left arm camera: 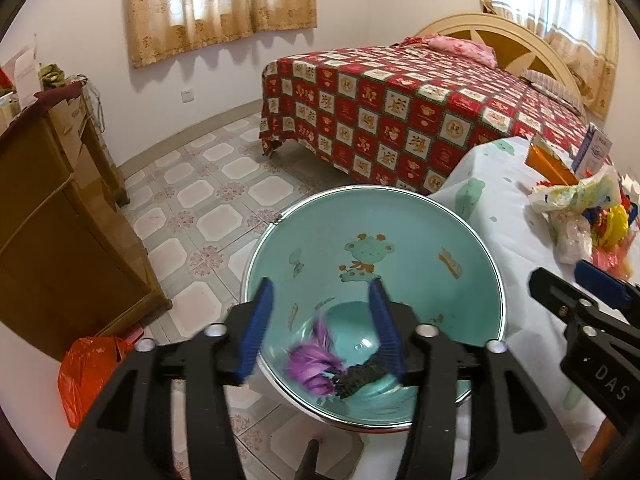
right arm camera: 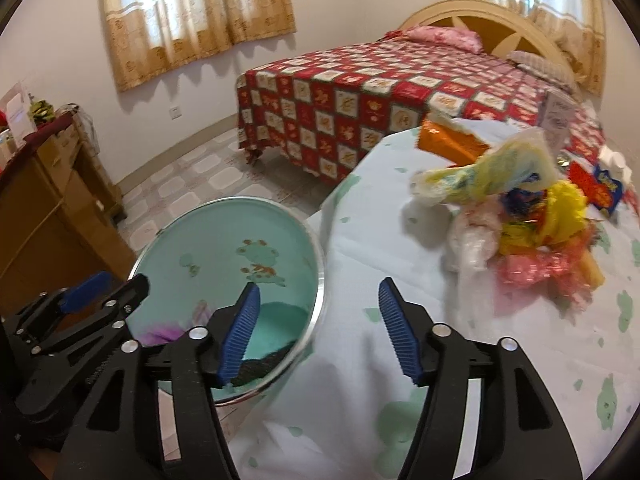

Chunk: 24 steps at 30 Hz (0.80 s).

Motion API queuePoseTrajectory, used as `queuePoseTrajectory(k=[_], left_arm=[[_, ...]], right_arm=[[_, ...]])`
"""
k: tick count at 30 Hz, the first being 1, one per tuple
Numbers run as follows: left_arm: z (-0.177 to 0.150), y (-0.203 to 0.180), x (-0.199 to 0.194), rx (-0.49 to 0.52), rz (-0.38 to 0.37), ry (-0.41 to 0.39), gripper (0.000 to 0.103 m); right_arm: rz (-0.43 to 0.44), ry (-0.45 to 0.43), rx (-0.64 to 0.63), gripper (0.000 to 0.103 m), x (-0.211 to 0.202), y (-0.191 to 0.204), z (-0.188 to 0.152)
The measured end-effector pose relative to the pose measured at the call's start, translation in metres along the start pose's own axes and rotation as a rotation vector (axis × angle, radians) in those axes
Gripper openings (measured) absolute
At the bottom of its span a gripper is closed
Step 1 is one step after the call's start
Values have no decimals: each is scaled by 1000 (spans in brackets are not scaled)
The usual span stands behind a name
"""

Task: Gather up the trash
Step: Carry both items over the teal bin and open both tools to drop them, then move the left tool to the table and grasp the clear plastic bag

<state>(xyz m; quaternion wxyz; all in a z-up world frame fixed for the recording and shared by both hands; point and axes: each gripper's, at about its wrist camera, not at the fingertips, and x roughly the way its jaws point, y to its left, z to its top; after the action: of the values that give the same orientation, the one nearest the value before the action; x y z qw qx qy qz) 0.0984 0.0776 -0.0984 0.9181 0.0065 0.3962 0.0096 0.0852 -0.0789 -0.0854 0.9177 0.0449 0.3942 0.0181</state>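
A teal bin (left arm camera: 400, 236) with a giraffe print and a silver rim stands on the floor beside the table. Purple feathery trash (left arm camera: 310, 364) and a dark scrap (left arm camera: 360, 376) lie at its bottom. My left gripper (left arm camera: 320, 328) hangs open over the bin mouth, nothing between its blue pads. My right gripper (right arm camera: 320, 332) is open too, straddling the bin rim (right arm camera: 320, 264) and the table's edge, empty. A heap of wrappers and plastic bags (right arm camera: 520, 216) lies on the table cloth (right arm camera: 400, 240), ahead and to the right of the right gripper.
A bed with a red patterned cover (left arm camera: 420, 112) stands behind. A wooden cabinet (left arm camera: 48, 200) is at the left, an orange plastic bag (left arm camera: 84, 372) on the floor at its foot. An orange box (right arm camera: 452, 140) lies at the table's far side.
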Motion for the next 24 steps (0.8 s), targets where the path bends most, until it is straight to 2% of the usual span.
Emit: queuePoseTrajectory(k=[3,7,15,24], left_arm=[[0,2,-2,-6,3,-10,59],[-1,0,-5,4,7,-26,64],[-2,-9,-11,21,-23,-46,64],[-5,-36,-20,76,-79,-57,68]], right_arm=[[-48,-29,23,71,-7,-7,0],[-58,-22,51,72,-12,-17,1],[-63,-20,78,72,-21,-37,-3],[-133,-42,171,71,-44,-102,-22]])
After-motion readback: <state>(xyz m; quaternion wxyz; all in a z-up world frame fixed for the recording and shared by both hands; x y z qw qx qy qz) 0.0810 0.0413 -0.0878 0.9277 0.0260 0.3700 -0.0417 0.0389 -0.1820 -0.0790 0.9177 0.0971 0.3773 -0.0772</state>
